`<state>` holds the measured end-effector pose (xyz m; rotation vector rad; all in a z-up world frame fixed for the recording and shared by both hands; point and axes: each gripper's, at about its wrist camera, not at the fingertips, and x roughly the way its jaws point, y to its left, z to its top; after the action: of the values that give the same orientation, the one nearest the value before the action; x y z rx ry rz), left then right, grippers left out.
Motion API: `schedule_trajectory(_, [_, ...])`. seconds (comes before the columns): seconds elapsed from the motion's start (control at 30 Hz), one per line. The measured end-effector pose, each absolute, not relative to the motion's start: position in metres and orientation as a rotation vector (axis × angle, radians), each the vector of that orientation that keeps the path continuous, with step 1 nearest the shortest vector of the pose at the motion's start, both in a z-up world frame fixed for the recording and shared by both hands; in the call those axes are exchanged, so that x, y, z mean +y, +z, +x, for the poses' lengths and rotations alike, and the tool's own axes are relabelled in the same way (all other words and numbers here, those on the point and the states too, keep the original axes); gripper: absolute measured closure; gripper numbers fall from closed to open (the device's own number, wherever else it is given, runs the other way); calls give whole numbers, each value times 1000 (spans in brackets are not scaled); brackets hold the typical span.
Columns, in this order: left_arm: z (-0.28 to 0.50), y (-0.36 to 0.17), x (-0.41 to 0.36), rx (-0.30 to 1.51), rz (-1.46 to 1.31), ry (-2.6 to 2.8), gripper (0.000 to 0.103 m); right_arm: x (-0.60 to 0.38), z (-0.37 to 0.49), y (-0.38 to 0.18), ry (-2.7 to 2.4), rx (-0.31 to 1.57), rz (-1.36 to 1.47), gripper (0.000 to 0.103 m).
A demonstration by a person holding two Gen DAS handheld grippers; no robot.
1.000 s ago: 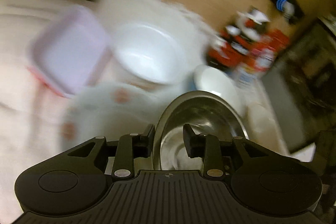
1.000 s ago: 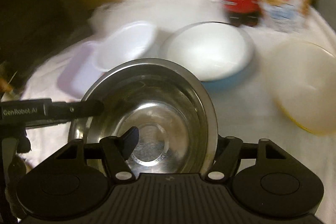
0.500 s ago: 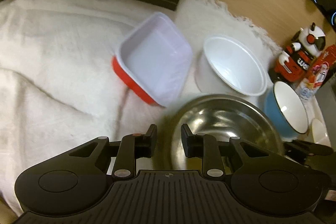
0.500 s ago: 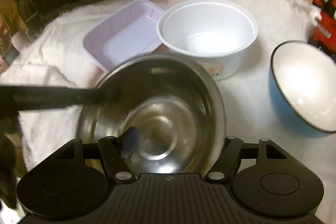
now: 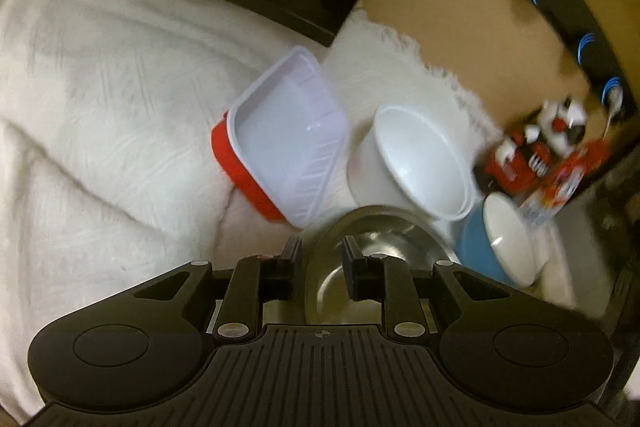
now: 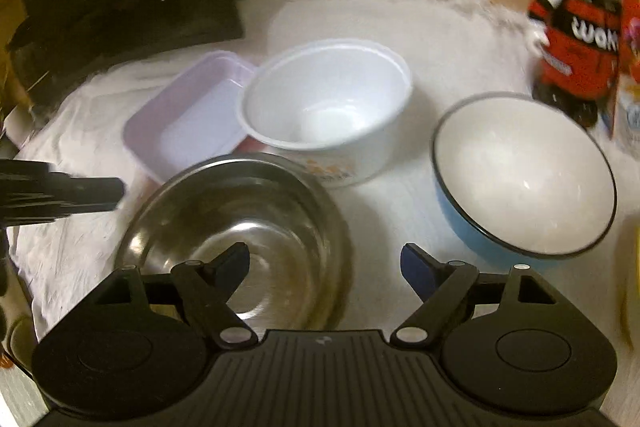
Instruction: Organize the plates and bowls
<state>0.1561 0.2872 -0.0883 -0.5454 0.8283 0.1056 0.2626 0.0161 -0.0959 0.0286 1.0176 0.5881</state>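
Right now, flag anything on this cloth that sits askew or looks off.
The square red-sided container looks tilted, one edge raised on a fold of the white cloth, close against the white bowl. The steel bowl and blue bowl sit upright. Nothing is spilled or visibly damaged.

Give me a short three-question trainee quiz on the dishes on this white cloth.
1. True or false: the lavender container lies open side up, right beside the white plastic bowl.
2. Which bowl is nearest the camera in the right wrist view?
3. What stands behind the blue bowl? A) lavender container B) toy figure C) white plastic bowl

Key: 1 true; 2 the steel bowl; 3 B.
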Motion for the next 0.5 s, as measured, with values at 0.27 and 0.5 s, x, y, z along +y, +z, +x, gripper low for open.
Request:
schedule_trajectory(0.27, [171, -112, 279, 936, -454, 108, 65, 19, 278, -123, 622, 1161, 193, 20])
schedule_trajectory(0.5, [189, -135, 275, 1000, -499, 103, 68, 33, 274, -131, 678, 1227, 226, 28])
